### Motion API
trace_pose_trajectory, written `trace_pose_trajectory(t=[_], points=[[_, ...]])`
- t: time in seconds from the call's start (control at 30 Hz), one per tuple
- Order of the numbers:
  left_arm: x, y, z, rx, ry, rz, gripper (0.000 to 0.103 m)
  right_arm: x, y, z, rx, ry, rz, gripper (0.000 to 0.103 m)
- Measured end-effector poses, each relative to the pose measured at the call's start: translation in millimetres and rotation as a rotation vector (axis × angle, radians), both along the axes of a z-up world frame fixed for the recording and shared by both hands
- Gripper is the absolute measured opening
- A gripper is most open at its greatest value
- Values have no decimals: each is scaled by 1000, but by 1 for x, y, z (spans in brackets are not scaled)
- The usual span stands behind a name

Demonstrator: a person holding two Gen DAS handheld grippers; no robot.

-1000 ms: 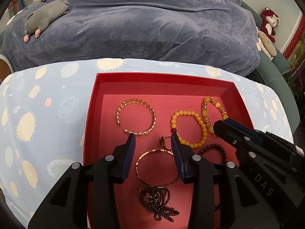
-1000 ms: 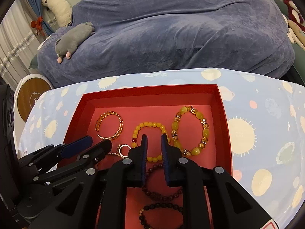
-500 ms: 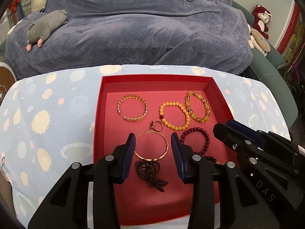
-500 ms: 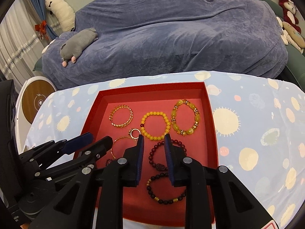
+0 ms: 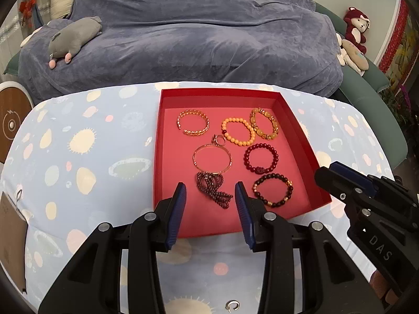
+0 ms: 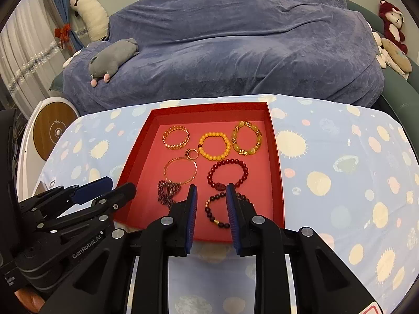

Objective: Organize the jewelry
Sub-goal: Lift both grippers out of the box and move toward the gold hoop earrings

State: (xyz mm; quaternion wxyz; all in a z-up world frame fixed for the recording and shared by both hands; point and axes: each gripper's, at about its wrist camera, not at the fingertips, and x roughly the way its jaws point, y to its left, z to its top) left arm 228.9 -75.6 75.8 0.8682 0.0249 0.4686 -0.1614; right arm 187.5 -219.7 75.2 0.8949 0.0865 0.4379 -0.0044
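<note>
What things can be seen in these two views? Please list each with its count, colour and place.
tray: 1, red, on the tablecloth
bracelets: 7, gold, yellow, red, dark, in the tray
ring: 1, gold, in the tray, touching the thin gold bangle
small ring: 1, silver, on the tablecloth near the camera
tablecloth: 1, light blue, patterned
blanket: 1, blue-grey, behind the table
plush toys: several, grey, white, red, on and around the blanket
left tongs: open, empty
right tongs: slightly open, empty
</note>
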Motion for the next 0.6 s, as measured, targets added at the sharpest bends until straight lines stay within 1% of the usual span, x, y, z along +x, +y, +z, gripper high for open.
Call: trace_pose_trajectory(t=[0.2,0.43,0.53,0.6], points=[[-34,18,-2,3,12,25,41,-39,-2,-8,1,26,-19,24],[-75,32,-15,27,37,41,47,-85,-6,-26,-7,75,-46,24],[-92,34,-23,37,46,44,48,-105,-7,-37,-13,101,-52,32],[-102,34,-29,41,55,45,48,-119,-7,-47,-20,121,-55,32]])
